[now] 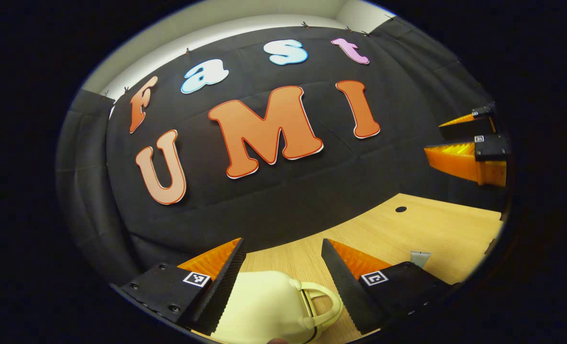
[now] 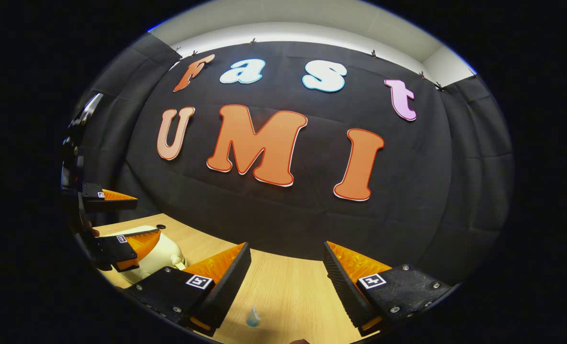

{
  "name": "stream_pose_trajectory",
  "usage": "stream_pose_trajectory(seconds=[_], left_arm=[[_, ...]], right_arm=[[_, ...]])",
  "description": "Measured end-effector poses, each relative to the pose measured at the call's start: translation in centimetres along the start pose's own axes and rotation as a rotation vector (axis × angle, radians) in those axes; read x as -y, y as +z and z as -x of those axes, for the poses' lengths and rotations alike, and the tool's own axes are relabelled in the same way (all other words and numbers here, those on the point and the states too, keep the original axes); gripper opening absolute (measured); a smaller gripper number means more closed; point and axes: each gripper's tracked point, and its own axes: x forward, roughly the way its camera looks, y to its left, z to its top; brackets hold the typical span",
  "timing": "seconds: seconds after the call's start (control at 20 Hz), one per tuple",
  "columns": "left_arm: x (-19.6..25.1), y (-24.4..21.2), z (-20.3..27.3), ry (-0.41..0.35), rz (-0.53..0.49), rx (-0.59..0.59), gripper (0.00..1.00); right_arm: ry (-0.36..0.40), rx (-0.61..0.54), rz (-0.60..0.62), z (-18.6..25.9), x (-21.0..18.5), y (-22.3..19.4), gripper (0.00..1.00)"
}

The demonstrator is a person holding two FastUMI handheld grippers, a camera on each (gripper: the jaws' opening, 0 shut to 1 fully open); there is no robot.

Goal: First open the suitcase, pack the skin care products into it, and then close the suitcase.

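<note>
A small cream suitcase [image 1: 264, 306] with a looped handle [image 1: 322, 298] lies on the wooden table, low between the fingers of my left gripper [image 1: 281, 248]. That gripper is open and hovers above the case without touching it. The case looks closed. The right gripper view has the suitcase [image 2: 166, 253] at the lower left with the left gripper [image 2: 147, 215] over it. My right gripper [image 2: 286, 251] is open above bare table, and a small pale blue bottle [image 2: 253, 317] lies below its gap. A grey tube [image 1: 419, 258] rests right of the case. The right gripper [image 1: 434, 137] hangs open at the far right.
The wooden table [image 1: 436, 229] runs back to the black cloth wall and has a round cable hole [image 1: 400, 209] near the back. That hole [image 2: 160, 226] sits just behind the suitcase in the right gripper view.
</note>
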Motion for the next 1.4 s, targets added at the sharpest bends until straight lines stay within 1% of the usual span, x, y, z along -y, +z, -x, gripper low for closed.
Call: stream_pose_trajectory(seconds=[0.1, 0.25, 0.45, 0.55, 0.75, 0.85, 1.15, 1.2, 1.3, 1.35, 1.4], left_arm=[[0.7, -0.6, 0.0, -0.015, -0.042, -0.010, 0.98], [2.2, -2.3, -0.1, -0.048, -0.137, -0.035, 0.98], [4.0, -6.1, -0.7, -0.110, -0.244, -0.121, 0.98], [4.6, -7.9, -1.0, -0.132, -0.325, -0.153, 0.98], [6.7, -11.5, 0.0, -0.230, -0.473, -0.182, 0.97], [7.4, -13.2, 0.5, -0.261, -0.534, -0.204, 0.97], [8.1, -17.0, 0.4, -0.296, -0.672, -0.278, 0.97], [8.0, -17.5, 0.2, -0.289, -0.695, -0.290, 0.92], [7.8, -18.4, -0.1, -0.276, -0.729, -0.313, 0.90], [7.7, -18.7, -0.3, -0.268, -0.751, -0.319, 0.88], [7.7, -19.3, -0.6, -0.270, -0.776, -0.329, 0.80]], right_arm=[[-0.017, 0.000, 0.003, -0.2, 0.9, 0.0, 0.95], [-0.040, 0.000, 0.005, -0.1, 2.1, -0.2, 0.95], [-0.071, -0.005, 0.010, 0.1, 3.4, -0.5, 0.95], [-0.085, -0.013, 0.010, 0.2, 4.0, -0.9, 0.95], [-0.102, -0.030, 0.011, 0.6, 4.9, -1.8, 0.96], [-0.110, -0.037, 0.006, 0.7, 5.1, -2.1, 0.95], [-0.115, -0.044, 0.003, 1.1, 5.1, -2.6, 0.96], [-0.116, -0.043, 0.004, 1.1, 5.1, -2.6, 0.95], [-0.122, -0.038, 0.005, 1.4, 5.3, -2.5, 0.96], [-0.123, -0.038, 0.002, 1.5, 5.4, -2.6, 0.96], [-0.126, -0.040, -0.001, 1.7, 5.4, -2.7, 0.95]])
